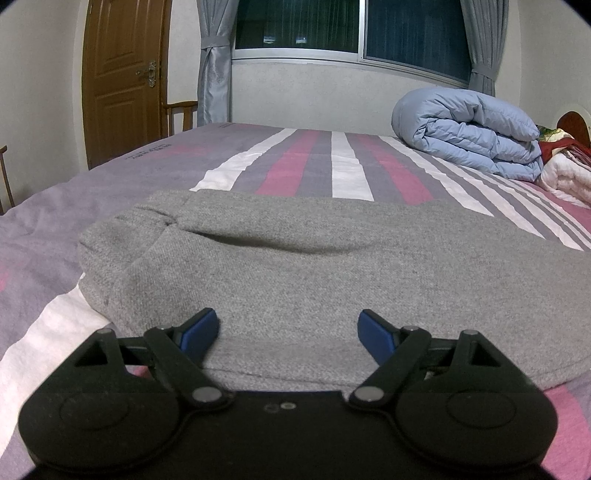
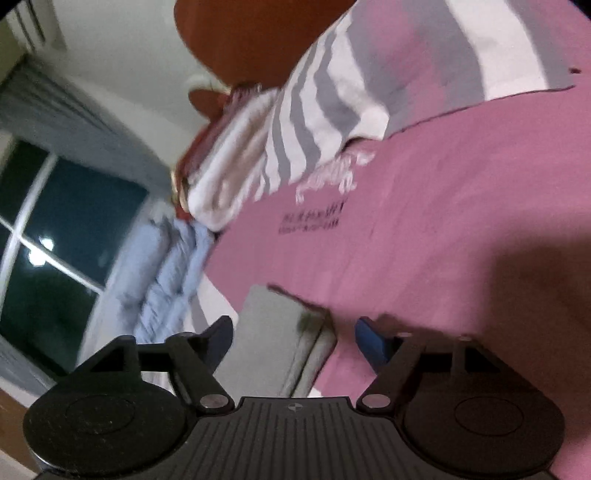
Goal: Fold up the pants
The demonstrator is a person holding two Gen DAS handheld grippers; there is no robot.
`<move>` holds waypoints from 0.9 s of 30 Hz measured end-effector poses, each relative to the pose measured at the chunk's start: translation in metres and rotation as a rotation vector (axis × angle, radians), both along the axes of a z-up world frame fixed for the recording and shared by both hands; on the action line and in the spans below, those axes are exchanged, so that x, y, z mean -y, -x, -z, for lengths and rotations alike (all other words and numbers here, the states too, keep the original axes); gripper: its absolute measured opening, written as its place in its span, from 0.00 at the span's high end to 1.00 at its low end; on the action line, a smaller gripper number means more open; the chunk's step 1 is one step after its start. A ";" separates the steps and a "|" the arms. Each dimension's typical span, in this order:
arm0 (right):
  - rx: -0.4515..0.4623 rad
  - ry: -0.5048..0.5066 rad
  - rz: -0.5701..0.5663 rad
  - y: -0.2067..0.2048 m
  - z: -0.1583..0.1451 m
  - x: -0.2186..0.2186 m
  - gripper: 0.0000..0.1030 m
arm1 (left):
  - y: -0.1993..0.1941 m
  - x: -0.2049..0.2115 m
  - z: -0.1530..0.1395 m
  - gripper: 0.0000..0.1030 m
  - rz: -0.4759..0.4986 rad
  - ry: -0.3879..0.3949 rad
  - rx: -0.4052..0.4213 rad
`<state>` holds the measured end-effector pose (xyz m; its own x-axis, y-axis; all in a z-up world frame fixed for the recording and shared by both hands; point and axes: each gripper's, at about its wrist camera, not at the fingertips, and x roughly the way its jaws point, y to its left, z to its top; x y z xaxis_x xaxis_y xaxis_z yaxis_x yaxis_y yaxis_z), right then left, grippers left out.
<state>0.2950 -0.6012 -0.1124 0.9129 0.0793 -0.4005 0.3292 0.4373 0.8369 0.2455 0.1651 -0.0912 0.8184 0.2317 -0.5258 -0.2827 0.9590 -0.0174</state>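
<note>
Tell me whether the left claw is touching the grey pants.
Cannot tell. In the left wrist view the left claw is open over the grey pants; no contact or gap under its pads shows plainly.

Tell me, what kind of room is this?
It looks like a bedroom. There's a bed with a striped sheet, a rolled-up blue duvet on it, and a curtained window behind. Grey pants lie on the bed.
</note>
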 end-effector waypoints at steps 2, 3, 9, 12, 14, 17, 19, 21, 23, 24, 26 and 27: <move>-0.012 -0.015 -0.020 0.000 0.004 -0.001 0.52 | 0.000 0.000 0.000 0.26 0.000 0.000 0.000; -0.010 -0.032 -0.036 -0.001 0.007 -0.002 0.56 | 0.000 0.000 0.000 0.25 0.000 0.000 0.001; 0.014 -0.056 -0.049 -0.008 0.010 -0.014 0.56 | 0.009 -0.002 -0.013 0.20 -0.030 0.000 0.030; 0.014 -0.046 -0.065 -0.008 0.006 -0.017 0.56 | 0.026 -0.016 -0.029 0.22 -0.087 0.044 0.082; 0.031 -0.040 -0.081 -0.003 0.003 -0.018 0.56 | 0.038 -0.032 -0.037 0.26 -0.120 0.095 0.104; 0.039 -0.013 -0.091 0.006 -0.004 -0.024 0.56 | 0.056 -0.062 -0.041 0.37 -0.179 0.176 0.116; 0.048 0.018 -0.094 0.012 -0.012 -0.034 0.56 | 0.062 -0.082 -0.042 0.48 -0.193 0.227 0.124; 0.054 0.050 -0.105 0.016 -0.019 -0.048 0.56 | 0.060 -0.098 -0.043 0.59 -0.181 0.275 0.122; 0.056 0.080 -0.128 0.017 -0.026 -0.070 0.55 | 0.052 -0.111 -0.045 0.59 -0.150 0.321 0.129; 0.061 0.093 -0.139 0.018 -0.029 -0.082 0.55 | 0.046 -0.116 -0.044 0.59 -0.144 0.339 0.116; 0.067 0.126 -0.153 0.019 -0.034 -0.105 0.51 | 0.033 -0.127 -0.041 0.59 -0.153 0.368 0.084; 0.071 0.138 -0.157 0.020 -0.035 -0.115 0.49 | 0.026 -0.132 -0.038 0.60 -0.160 0.382 0.058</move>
